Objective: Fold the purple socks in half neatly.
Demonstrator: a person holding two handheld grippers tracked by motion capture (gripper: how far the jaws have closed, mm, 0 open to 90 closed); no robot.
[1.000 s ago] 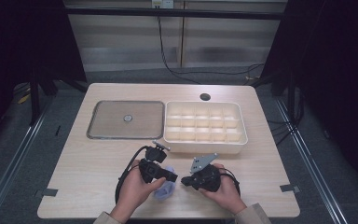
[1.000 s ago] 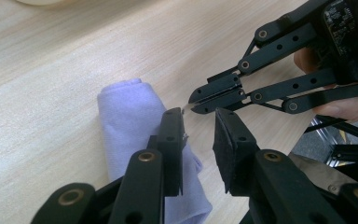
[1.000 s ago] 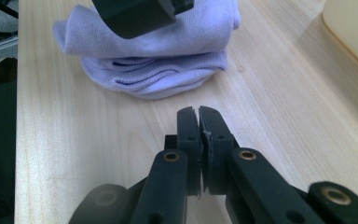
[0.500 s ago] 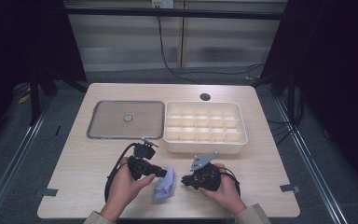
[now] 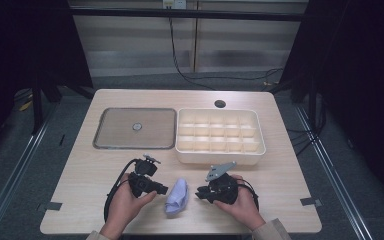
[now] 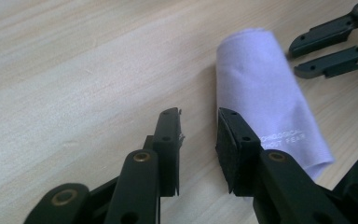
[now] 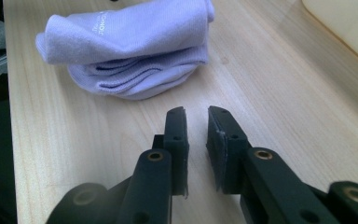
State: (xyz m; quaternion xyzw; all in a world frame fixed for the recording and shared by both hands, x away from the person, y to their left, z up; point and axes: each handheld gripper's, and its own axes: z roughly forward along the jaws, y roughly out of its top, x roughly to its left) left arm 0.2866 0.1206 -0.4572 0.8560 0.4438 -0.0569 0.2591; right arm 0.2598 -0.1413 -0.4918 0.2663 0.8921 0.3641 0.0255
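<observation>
Cloth: the folded pale lilac microfibre cloth (image 5: 176, 196) lies flat on the light wooden table (image 5: 80, 185), near the front edge, between my two grippers
Cloth detail: small white printed letters on one fold; I cannot read them well, they are too small
My left gripper (image 5: 161, 190): it is just beside the left side of the cloth, jaws a narrow gap apart, nothing between them; in the left gripper view (image 6: 198, 135) one jaw stands close at the cloth edge, perhaps touching
My right gripper (image 5: 200, 193): it is near the right side of the cloth, not touching; the jaws have just been opening and now stand a narrow gap apart, with only bare table between them (image 7: 197, 133)
Behind: cream plastic box with many small compartments (image 5: 220, 156), and left of it a flat grey metal tray (image 5: 115, 145), both well apart from the cloth
</observation>
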